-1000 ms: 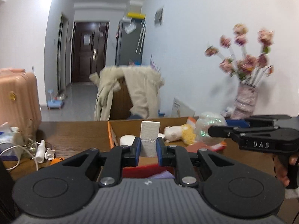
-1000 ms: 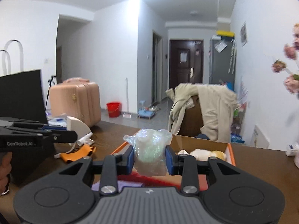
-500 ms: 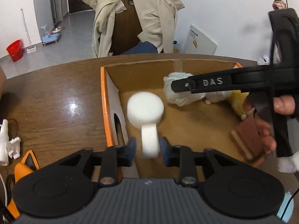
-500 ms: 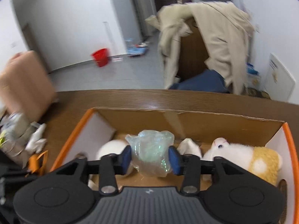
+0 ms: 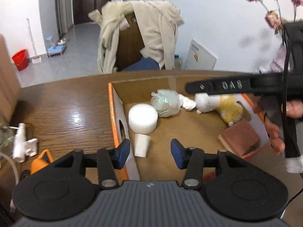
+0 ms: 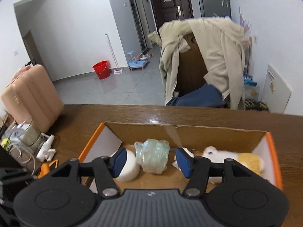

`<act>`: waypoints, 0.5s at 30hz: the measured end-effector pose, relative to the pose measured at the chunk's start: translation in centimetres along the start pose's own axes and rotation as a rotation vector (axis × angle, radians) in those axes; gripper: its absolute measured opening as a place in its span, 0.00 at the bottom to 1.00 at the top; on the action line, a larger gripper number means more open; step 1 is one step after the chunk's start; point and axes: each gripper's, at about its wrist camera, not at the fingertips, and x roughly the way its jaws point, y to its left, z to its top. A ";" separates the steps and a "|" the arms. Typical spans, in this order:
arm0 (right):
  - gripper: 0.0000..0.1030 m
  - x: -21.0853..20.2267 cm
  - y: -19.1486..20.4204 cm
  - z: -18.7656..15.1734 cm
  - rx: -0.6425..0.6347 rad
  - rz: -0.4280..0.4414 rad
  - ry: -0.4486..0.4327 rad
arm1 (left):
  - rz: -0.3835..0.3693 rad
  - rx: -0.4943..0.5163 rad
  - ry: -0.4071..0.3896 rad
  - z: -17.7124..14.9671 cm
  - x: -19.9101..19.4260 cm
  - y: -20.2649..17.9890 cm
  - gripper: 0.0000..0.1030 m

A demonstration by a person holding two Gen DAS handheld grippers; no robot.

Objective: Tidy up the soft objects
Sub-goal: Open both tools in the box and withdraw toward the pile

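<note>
Though crowded, 1 box (image 5: 121,102), 2 empty claws (image 5: 150,155).

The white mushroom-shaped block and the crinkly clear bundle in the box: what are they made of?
White mushroom-shaped block: probably foam, judging by its matte, uniform, glare-free surface. Crinkly clear bundle: seemingly thin plastic film, glossy and wrinkled; its pale greenish filling is unclear.

Beige coat (image 6: 214,56) on chair, red bucket (image 6: 101,69) beyond.
</note>
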 end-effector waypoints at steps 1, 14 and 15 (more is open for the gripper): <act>0.56 -1.4 0.3 -0.4 -0.008 -0.004 -0.004 | 0.005 0.002 -0.015 -0.3 -1.2 -0.3 0.51; 0.63 -20.6 4.2 -8.8 -0.084 -0.011 -0.198 | 0.060 0.003 -0.254 -9.1 -17.9 -3.8 0.73; 0.65 -21.8 4.5 -9.9 -0.089 -0.014 -0.214 | 0.070 0.002 -0.280 -10.2 -18.9 -4.0 0.76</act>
